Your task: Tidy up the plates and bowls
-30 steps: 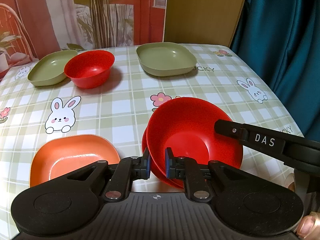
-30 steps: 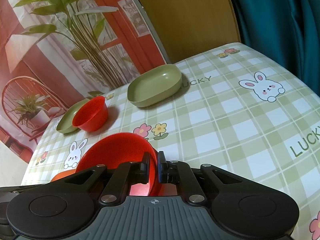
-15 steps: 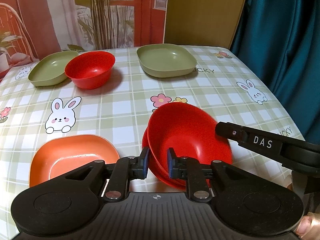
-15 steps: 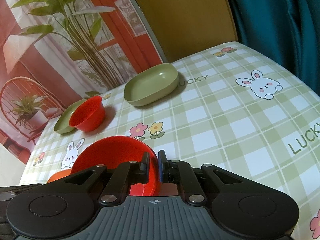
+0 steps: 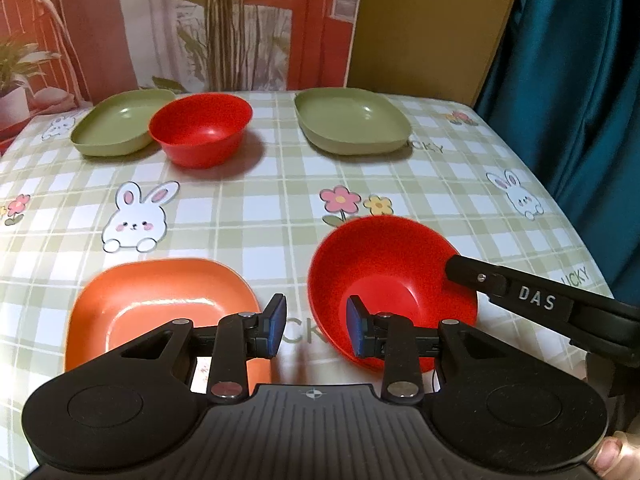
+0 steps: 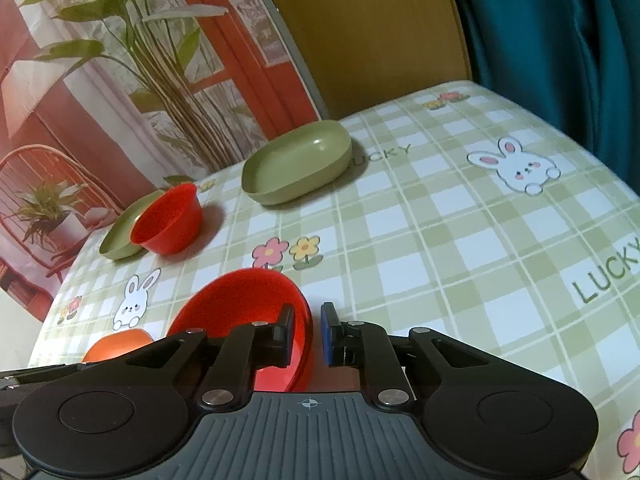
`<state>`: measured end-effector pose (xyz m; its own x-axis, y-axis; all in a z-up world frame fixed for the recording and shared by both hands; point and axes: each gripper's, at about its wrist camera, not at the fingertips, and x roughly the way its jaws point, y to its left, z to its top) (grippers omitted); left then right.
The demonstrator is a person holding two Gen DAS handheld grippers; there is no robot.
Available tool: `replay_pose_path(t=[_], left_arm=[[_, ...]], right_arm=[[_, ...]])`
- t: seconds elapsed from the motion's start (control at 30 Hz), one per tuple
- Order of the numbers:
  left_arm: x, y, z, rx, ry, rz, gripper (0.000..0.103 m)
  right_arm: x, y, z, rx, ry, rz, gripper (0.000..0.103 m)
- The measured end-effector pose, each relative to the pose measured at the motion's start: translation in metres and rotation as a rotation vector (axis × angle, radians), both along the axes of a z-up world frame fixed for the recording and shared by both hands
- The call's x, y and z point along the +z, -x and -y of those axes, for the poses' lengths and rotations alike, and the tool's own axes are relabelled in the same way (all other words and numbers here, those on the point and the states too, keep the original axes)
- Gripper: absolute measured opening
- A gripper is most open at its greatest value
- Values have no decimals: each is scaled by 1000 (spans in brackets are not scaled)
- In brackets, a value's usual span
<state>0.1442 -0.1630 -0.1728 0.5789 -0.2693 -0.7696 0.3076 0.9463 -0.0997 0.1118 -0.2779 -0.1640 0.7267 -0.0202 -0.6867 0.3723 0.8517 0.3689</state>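
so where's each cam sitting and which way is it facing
Left wrist: rides the left gripper, looking down and across the table at the near red bowl, orange plate and far green dishes; jaws opening, nothing between them; a fingertip shows.
Right wrist: rides the right gripper, looking towards the far corner; jaws straddle the bowl's rim and are opening.
Shared: that bowl, the far red bowl, both green dishes; the right gripper's finger shows in the left view.
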Motion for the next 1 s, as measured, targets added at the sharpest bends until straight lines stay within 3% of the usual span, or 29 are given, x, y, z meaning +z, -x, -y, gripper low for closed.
replay_pose_path(t=[0.37, 0.7, 1.0], left_arm=[[51, -14, -49, 105, 34, 158, 35], [105, -12, -106, 176, 73, 280, 41], [120, -12, -134, 221, 77, 341, 48]], right_arm=[[35, -12, -4, 24, 123, 87, 17], [66, -22, 0, 10, 126, 154, 18], [77, -37, -12, 40, 145, 194, 22]])
